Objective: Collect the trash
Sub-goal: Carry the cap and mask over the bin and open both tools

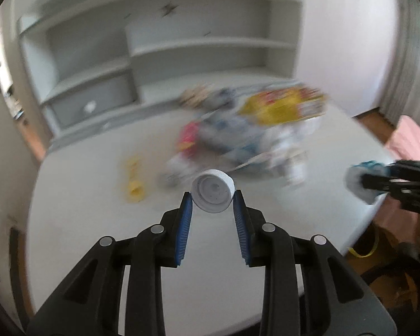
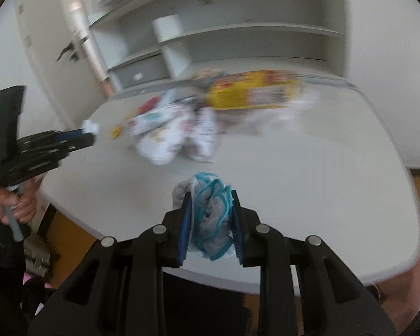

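My left gripper (image 1: 212, 200) is shut on a white bottle cap (image 1: 212, 190) and holds it above the grey table (image 1: 98, 224). It also shows in the right wrist view (image 2: 88, 131) at the left, with the cap (image 2: 90, 126) at its tip. My right gripper (image 2: 211, 204) is shut on a crumpled white wrapper with teal edging (image 2: 211, 218), held above the table's near edge. It shows in the left wrist view (image 1: 366, 182) at the right with the wrapper (image 1: 358, 179). A blurred pile of wrappers (image 1: 238, 140) and a yellow packet (image 1: 282, 106) lie mid-table.
A small yellow piece of trash (image 1: 134, 179) lies left of the pile. Grey shelves (image 1: 182, 50) stand behind the table. A door (image 2: 50, 56) is at the left. Wooden floor (image 2: 70, 232) shows below the table edge. A pink thing (image 1: 408, 140) is at the right.
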The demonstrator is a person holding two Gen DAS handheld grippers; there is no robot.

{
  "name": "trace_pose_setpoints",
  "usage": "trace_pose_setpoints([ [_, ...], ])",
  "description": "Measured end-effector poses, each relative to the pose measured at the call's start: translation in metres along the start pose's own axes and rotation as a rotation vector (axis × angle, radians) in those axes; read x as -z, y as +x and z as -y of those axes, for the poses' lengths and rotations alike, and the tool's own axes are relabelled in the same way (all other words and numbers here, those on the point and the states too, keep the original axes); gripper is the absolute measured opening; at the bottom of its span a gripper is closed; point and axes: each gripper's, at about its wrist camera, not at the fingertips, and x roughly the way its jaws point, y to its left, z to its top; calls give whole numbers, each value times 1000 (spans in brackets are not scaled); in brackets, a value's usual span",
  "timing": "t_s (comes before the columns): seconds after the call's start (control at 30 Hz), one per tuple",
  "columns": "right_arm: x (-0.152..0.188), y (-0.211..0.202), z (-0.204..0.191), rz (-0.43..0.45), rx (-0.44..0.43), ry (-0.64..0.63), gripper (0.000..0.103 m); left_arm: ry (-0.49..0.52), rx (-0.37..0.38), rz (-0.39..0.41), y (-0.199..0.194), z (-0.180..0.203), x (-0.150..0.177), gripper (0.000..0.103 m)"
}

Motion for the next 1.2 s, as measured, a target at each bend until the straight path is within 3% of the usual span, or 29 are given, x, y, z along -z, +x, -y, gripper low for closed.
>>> trace_pose_setpoints([
  [0.07, 9, -18, 27, 24, 48, 51, 26, 29, 49, 18, -3, 26, -9, 29],
  [0.27, 51, -73, 120, 79, 205, 243, 26, 221, 270, 32, 20, 159, -34, 29],
  [0.43, 112, -109, 204, 79, 329, 437, 26, 370, 498, -37, 58, 286, -31, 29],
  [0.63, 198, -119, 291, 15, 418, 642, 26, 521, 665, -176, 126, 412, 9, 29],
  [0.97, 327, -60, 387, -158, 416, 882, 26, 610, 690, -427, 255, 515, 84, 29],
  [1.2, 350, -42, 411, -178, 386, 943, 26, 640, 669, -525, 296, 540, 116, 29],
])
